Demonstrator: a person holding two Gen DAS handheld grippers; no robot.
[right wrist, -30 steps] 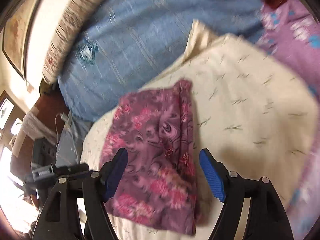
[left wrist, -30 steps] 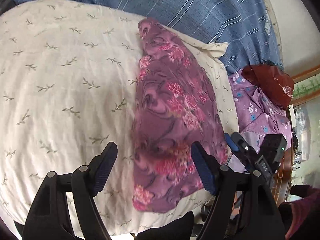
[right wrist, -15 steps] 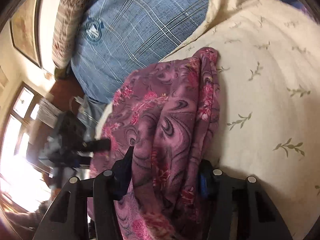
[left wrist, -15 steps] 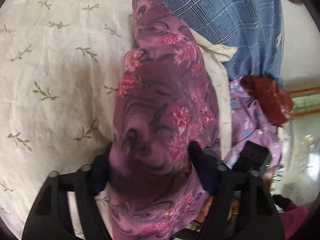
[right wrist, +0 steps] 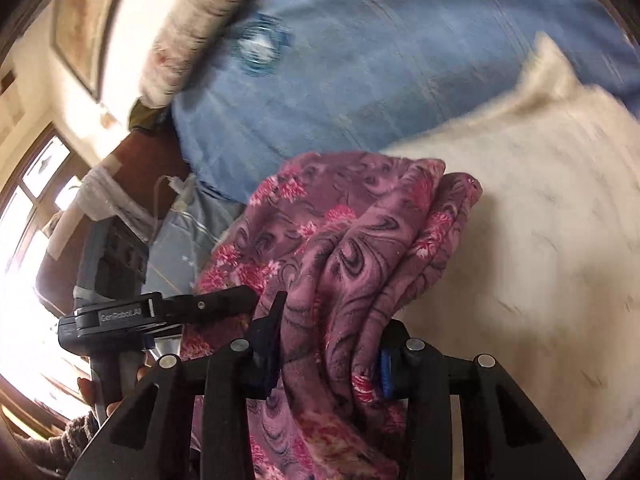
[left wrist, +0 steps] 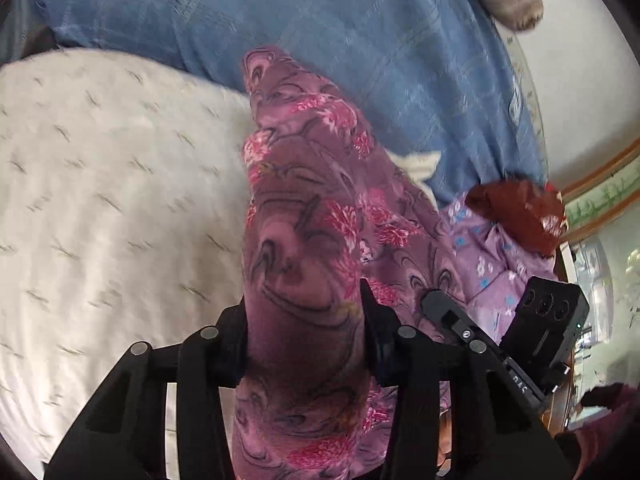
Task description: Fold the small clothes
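Observation:
A purple floral garment [left wrist: 304,208] rises in a bunched ridge off the cream leaf-print pillow [left wrist: 100,200]. My left gripper [left wrist: 304,320] is closing on its near end, and the cloth fills the gap between the pads and hangs below them. My right gripper [right wrist: 328,344] is closing on a gathered fold of the same garment [right wrist: 352,220], also lifted above the pillow [right wrist: 540,200]. Each gripper shows at the edge of the other's view, the right one's body [left wrist: 548,320] at the right and the left one's body [right wrist: 120,316] at the left.
A blue plaid sheet [left wrist: 360,40] covers the bed behind the pillow. A lilac garment with blue flowers [left wrist: 492,264] and a dark red cloth [left wrist: 520,212] lie to the right. A striped bolster [right wrist: 200,12] rests against the wall. A bright window [right wrist: 24,240] is at the left.
Both grippers came in over the flat garment, closed on it and lifted it. The cloth, flat on the pillow before, now stands bunched between the pads and off the surface.

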